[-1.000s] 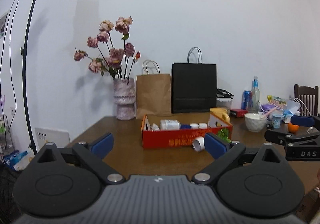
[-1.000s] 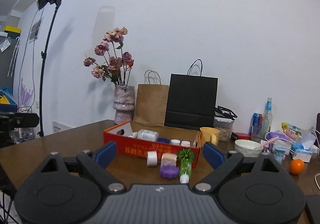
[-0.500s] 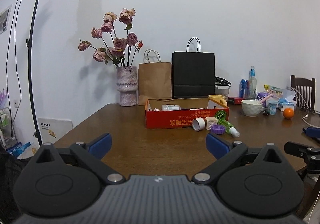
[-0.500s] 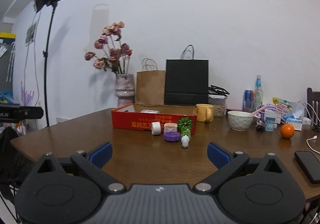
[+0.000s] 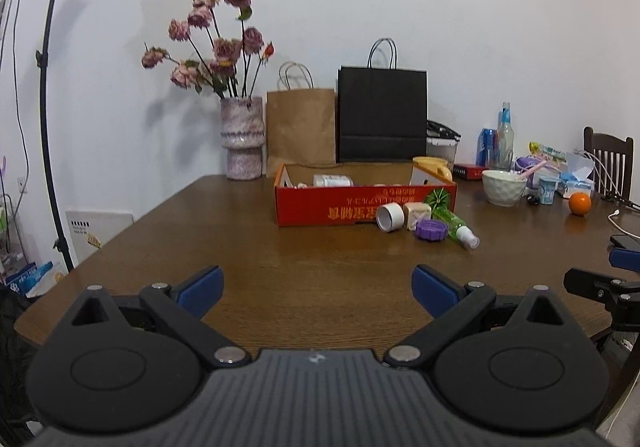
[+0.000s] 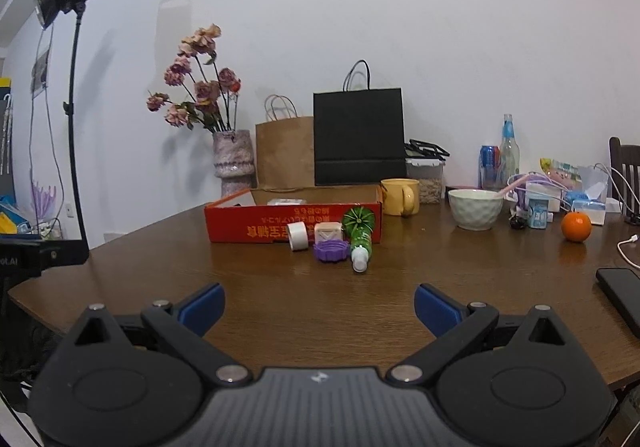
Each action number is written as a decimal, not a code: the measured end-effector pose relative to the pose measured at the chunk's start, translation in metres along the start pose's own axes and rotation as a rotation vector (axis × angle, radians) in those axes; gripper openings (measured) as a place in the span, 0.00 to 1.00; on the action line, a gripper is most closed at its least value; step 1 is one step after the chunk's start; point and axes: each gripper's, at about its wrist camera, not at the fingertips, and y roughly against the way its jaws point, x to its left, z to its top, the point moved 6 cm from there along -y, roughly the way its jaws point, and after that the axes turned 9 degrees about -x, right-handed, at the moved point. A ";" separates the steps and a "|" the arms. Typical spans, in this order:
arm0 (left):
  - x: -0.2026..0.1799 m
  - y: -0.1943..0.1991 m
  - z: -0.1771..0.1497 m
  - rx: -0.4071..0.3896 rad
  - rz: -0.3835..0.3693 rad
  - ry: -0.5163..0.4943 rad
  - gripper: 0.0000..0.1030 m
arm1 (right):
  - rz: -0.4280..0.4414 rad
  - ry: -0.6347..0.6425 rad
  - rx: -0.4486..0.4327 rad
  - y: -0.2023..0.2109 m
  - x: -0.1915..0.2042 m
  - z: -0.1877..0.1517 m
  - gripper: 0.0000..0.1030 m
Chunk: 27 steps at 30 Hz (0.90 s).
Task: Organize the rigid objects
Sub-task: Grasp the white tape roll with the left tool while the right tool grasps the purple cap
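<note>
Left wrist view:
Tongs: your left tongs [image 5: 318, 281] are hanging wide apart and gripping nothing, well back from the loose items.
Loose items: a white roll [image 5: 389, 216], a beige cube [image 5: 417, 214], a purple lid [image 5: 431, 230] and a green spray bottle [image 5: 456, 226] are lying on the worktop [image 5: 200, 235] just in front of the red box [image 5: 360, 203].
Box contents: a white bottle [image 5: 332, 180] is lying inside; the rest is sitting too low behind the wall for you to name.

Right wrist view:
Tongs: your right tongs [image 6: 320, 305] are also gaping wide, empty, facing the cluster from a distance.
White roll [image 6: 297, 235]: probably light and stiff; you are best pinching across its outer wall.
Beige cube [image 6: 328, 233]: flat faces are likely giving you the surest hold.
Purple lid [image 6: 331, 250]: low and ridged; you are likely needing a pinch across the rim.
Green spray bottle [image 6: 360, 235]: smooth, round and lying down, so it is liable to roll; take it mid-body.
Red box [image 6: 292, 221]: open-topped; something white is showing over its wall.
</note>
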 end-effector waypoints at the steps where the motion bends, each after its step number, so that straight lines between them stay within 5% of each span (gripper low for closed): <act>1: -0.001 -0.006 -0.001 0.011 0.000 0.001 1.00 | -0.003 -0.002 0.007 -0.005 -0.003 0.000 0.99; 9: -0.026 -0.058 -0.004 0.075 -0.028 -0.010 1.00 | 0.009 -0.019 0.072 -0.054 -0.024 0.002 0.97; 18: -0.060 -0.155 -0.003 0.097 -0.072 -0.084 1.00 | 0.094 -0.003 0.162 -0.138 -0.033 0.014 0.83; 27: -0.067 -0.264 0.010 0.189 -0.165 0.010 1.00 | 0.166 0.102 0.224 -0.227 -0.017 0.018 0.80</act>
